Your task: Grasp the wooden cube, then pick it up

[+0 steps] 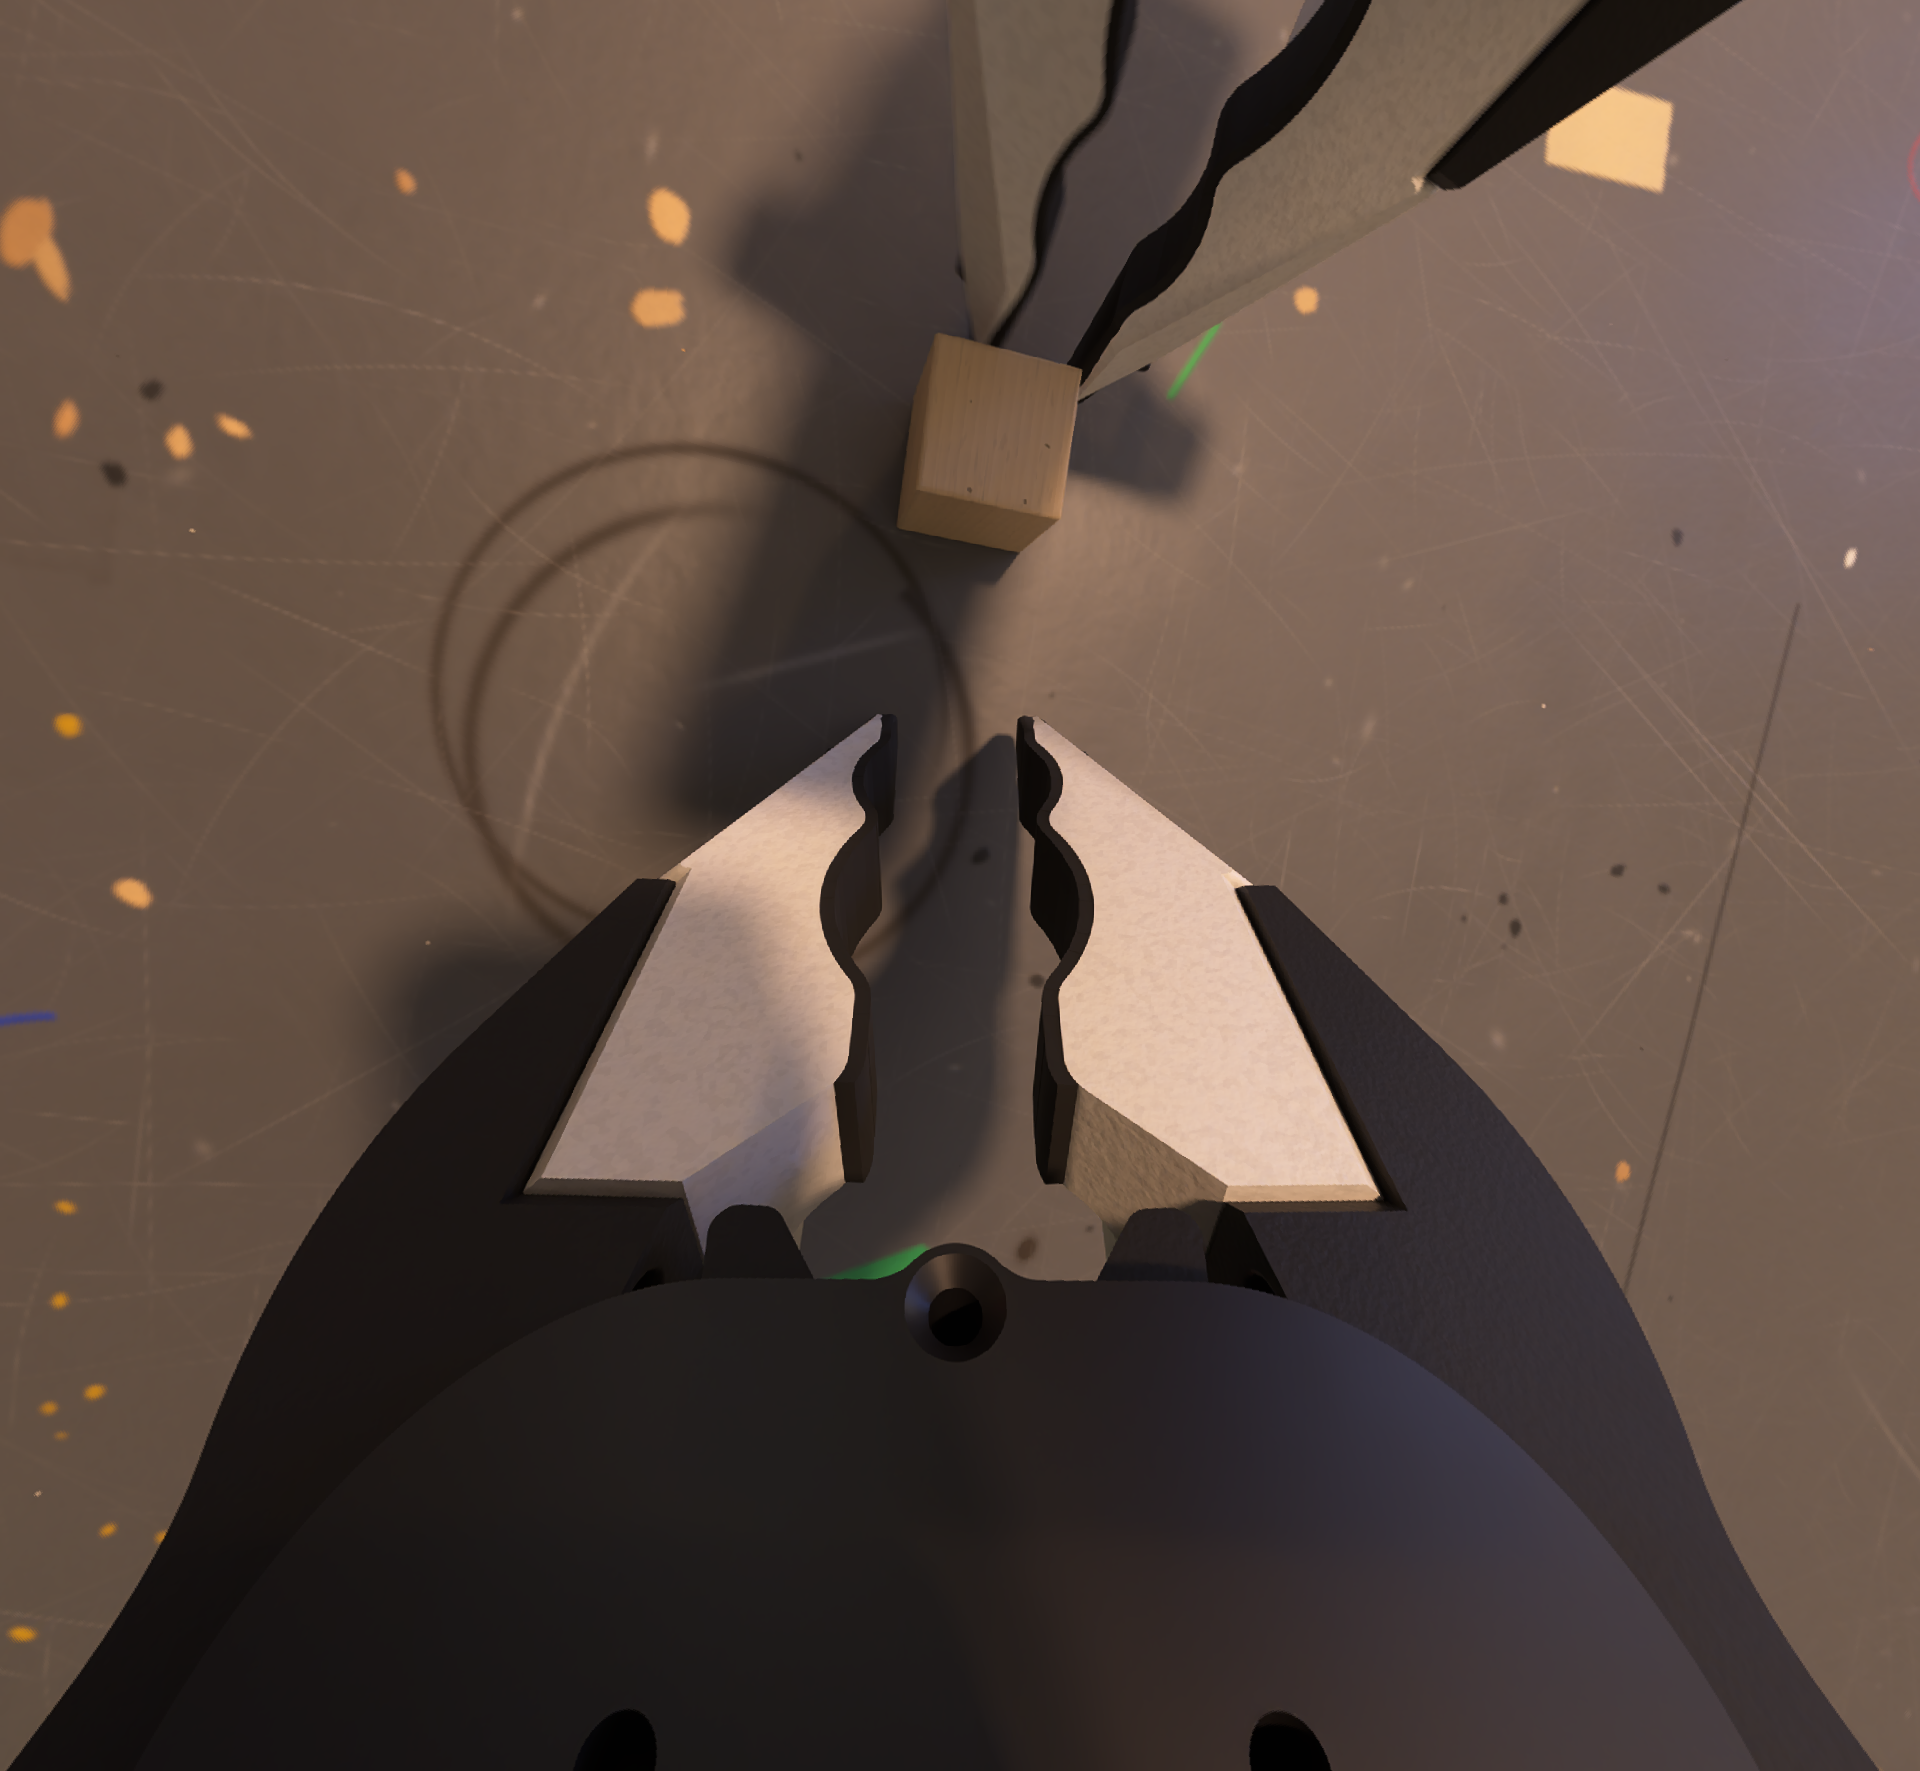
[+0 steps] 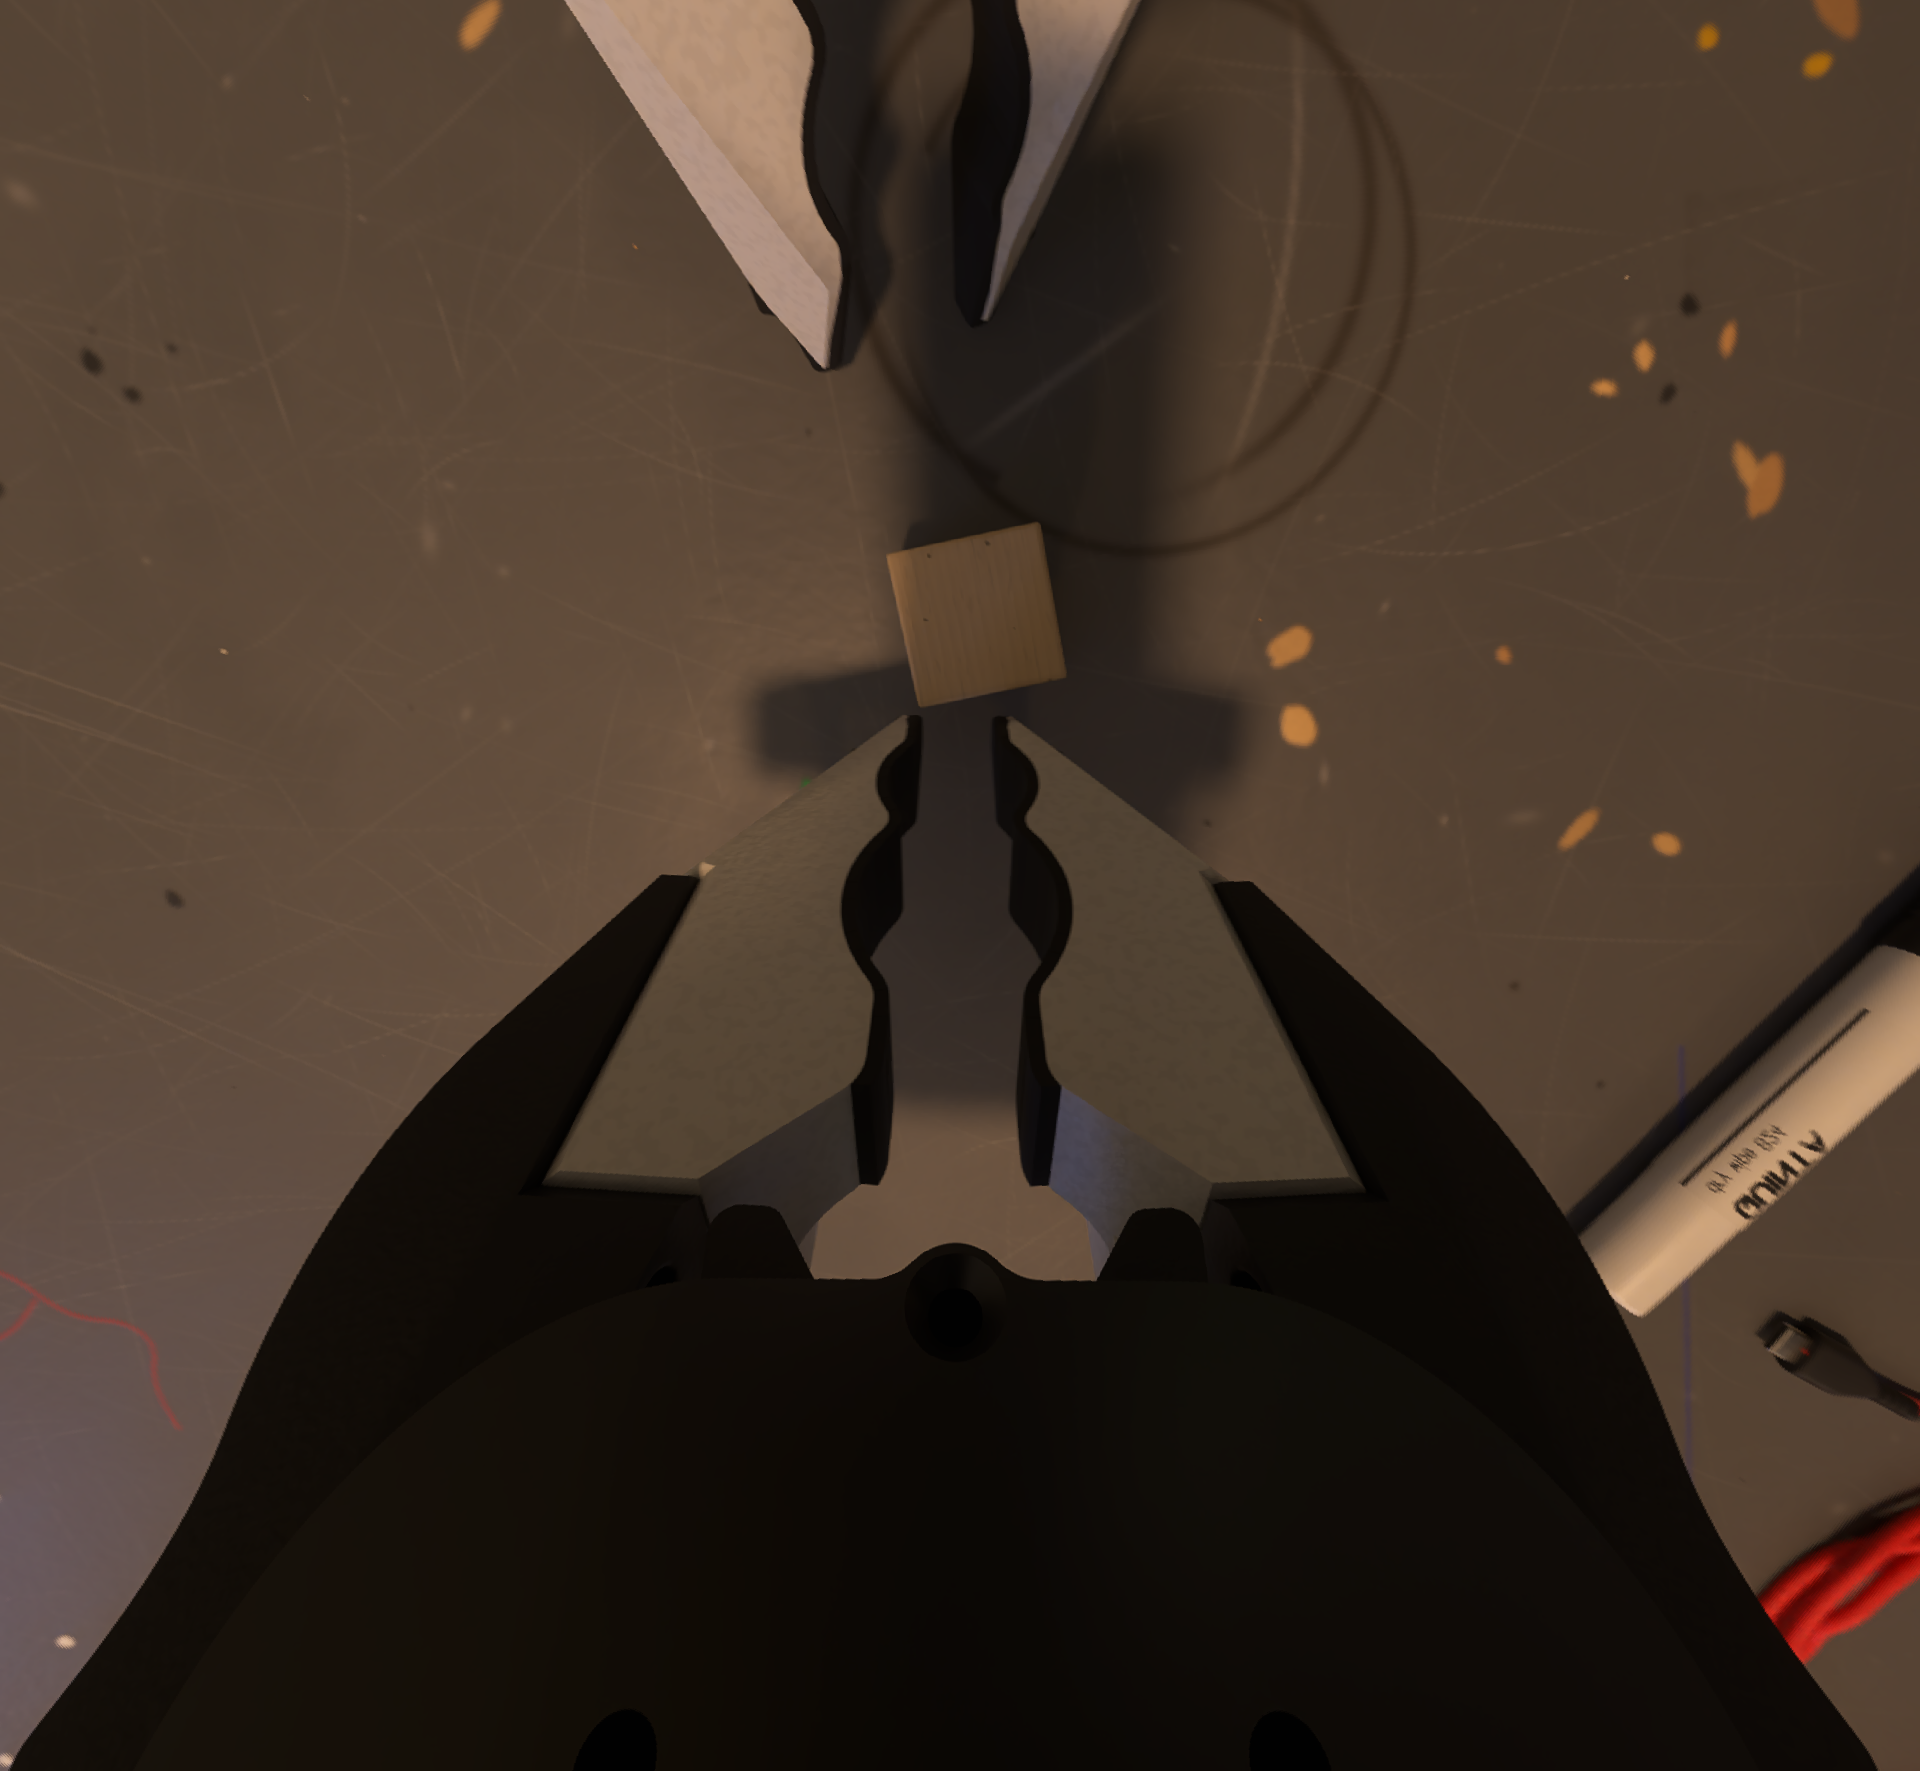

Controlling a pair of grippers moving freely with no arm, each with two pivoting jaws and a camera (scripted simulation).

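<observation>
The right gripper (image 2: 956, 722) hangs with its jaws slightly parted and empty, just short of the wooden cube (image 2: 977, 625), which sits on the table (image 2: 312, 578) with no table edge in view. That gap looks narrower than the cube, so descending now could knock it away. Beyond, the left gripper (image 2: 904, 339), also narrowly open and empty, could collide.

Right gripper (image 2: 956, 722), black-bodied with pale grey fingers, jaws parted with nothing between them, tips just short of the small light wooden cube (image 2: 977, 625) resting on the scratched grey-brown tabletop (image 2: 364, 578) flecked with orange paint. Left gripper (image 2: 906, 339) points in from the top edge opposite, jaws apart, clear of the cube. At the right edge: white cylindrical marker with printed label (image 2: 1756, 1150), black connector (image 2: 1803, 1339), red cable bundle (image 2: 1860, 1596).
</observation>
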